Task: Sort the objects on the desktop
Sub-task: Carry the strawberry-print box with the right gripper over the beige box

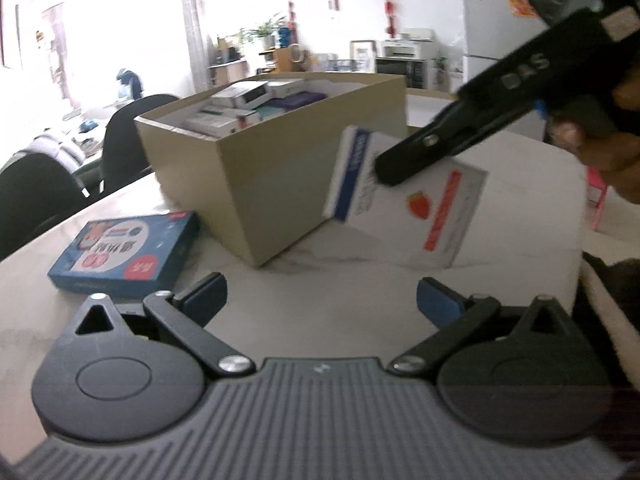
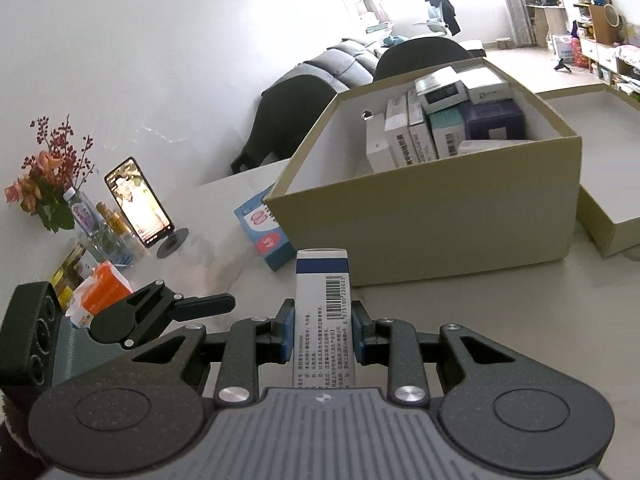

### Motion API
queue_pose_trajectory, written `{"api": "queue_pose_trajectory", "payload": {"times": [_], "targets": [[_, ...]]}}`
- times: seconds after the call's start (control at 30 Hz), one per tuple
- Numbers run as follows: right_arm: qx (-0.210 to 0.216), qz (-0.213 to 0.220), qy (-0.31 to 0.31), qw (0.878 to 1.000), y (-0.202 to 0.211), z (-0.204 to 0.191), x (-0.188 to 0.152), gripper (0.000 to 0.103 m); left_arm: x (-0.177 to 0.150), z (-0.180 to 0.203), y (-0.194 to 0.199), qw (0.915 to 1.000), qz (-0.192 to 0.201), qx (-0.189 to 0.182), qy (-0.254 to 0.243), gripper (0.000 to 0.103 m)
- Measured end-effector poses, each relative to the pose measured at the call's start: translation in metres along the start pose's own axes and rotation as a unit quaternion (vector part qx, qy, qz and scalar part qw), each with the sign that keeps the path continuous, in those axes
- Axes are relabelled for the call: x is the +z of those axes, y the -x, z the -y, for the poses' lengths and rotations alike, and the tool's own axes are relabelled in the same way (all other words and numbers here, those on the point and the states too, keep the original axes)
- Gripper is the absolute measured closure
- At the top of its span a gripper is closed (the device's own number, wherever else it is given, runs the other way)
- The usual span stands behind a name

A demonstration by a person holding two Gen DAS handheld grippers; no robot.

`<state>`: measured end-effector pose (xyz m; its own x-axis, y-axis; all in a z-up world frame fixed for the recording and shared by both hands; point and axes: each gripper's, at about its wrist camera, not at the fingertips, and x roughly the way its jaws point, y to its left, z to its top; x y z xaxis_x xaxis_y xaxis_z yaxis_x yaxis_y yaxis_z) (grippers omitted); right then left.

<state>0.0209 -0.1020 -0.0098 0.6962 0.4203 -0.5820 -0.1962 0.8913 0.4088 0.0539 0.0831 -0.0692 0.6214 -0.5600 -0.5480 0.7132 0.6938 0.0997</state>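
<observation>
My right gripper (image 2: 322, 334) is shut on a white medicine box (image 2: 320, 312) with a blue band and barcode, held above the table in front of the tan cardboard box (image 2: 420, 232). In the left wrist view the same white box (image 1: 404, 204), with a strawberry picture, hangs from the right gripper (image 1: 384, 172) beside the cardboard box (image 1: 240, 184), which holds several small boxes. My left gripper (image 1: 320, 304) is open and empty, low over the table. A blue flat box (image 1: 128, 252) lies left of the cardboard box; it also shows in the right wrist view (image 2: 262, 232).
The box lid (image 2: 608, 184) lies right of the cardboard box. A phone on a stand (image 2: 140, 204), a flower vase (image 2: 48, 188), bottles and an orange packet (image 2: 102, 292) stand at the table's left. Dark chairs (image 1: 36, 192) stand behind the table.
</observation>
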Motion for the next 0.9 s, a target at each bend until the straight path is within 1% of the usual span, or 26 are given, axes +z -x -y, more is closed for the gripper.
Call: {"api": "queue_pose_trajectory", "payload": {"times": [0.17, 0.3, 0.53, 0.9], "targets": [[-0.004, 0.016, -0.002, 1.000, 0.010, 0.002, 0.006, 0.072, -0.002, -0.009, -0.003, 0.9991, -0.011, 0.025, 0.031, 0.000], [0.004, 0.030, -0.002, 1.000, 0.021, 0.006, 0.017, 0.072, -0.003, -0.016, -0.003, 0.9976, -0.015, 0.041, 0.053, 0.000], [0.002, 0.056, 0.017, 0.998, 0.035, 0.005, 0.043, 0.072, -0.007, -0.024, -0.004, 0.9951, -0.026, 0.062, 0.072, 0.000], [-0.004, 0.084, 0.038, 0.996, 0.039, 0.004, 0.091, 0.072, -0.012, -0.036, -0.003, 0.9916, -0.030, 0.078, 0.099, 0.000]]}}
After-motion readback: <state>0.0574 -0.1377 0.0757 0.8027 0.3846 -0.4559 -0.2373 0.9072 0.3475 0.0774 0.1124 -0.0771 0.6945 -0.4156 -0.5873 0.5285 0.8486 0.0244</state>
